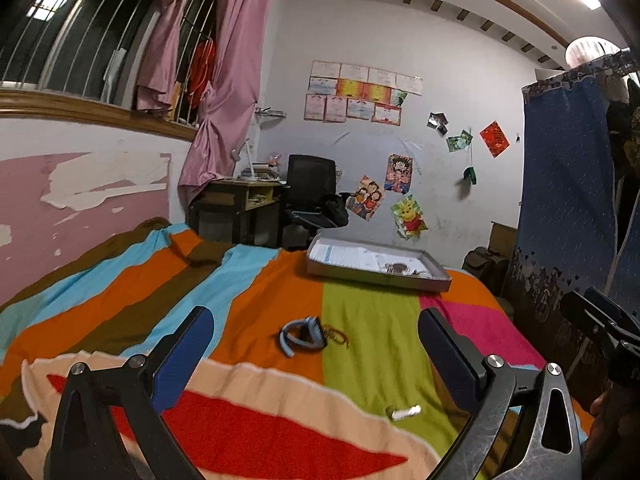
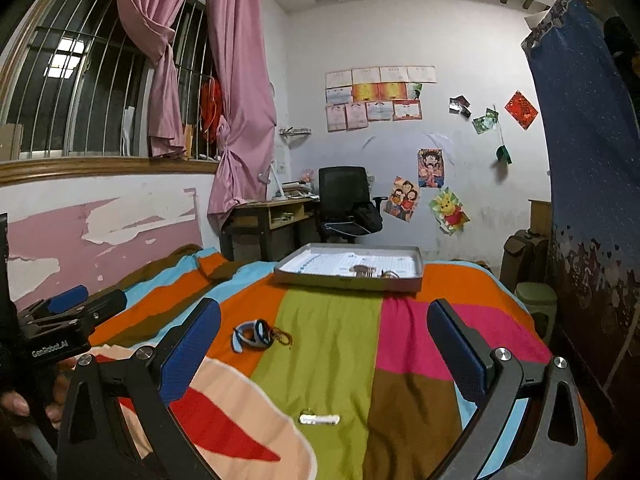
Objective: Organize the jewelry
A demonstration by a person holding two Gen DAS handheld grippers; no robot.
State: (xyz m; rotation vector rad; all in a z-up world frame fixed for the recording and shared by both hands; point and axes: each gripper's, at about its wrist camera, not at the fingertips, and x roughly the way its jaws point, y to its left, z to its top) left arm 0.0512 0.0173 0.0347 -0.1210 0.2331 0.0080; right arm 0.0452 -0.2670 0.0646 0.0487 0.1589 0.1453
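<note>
A light blue band (image 1: pixel 304 332) lies curled on the orange stripe of the bright striped blanket (image 1: pixel 248 280). A thin reddish string bracelet (image 1: pixel 336 334) lies touching its right side. Nearer the cameras, a small silver piece (image 2: pixel 319 419) rests on the green stripe. Far back on the bed sits a flat grey box tray (image 2: pixel 348 278) with brownish jewelry (image 2: pixel 362 270) inside. The left gripper (image 1: pixel 316 344) is spread wide and holds nothing. The right gripper (image 2: pixel 324 334) is spread wide too, and it is empty.
</note>
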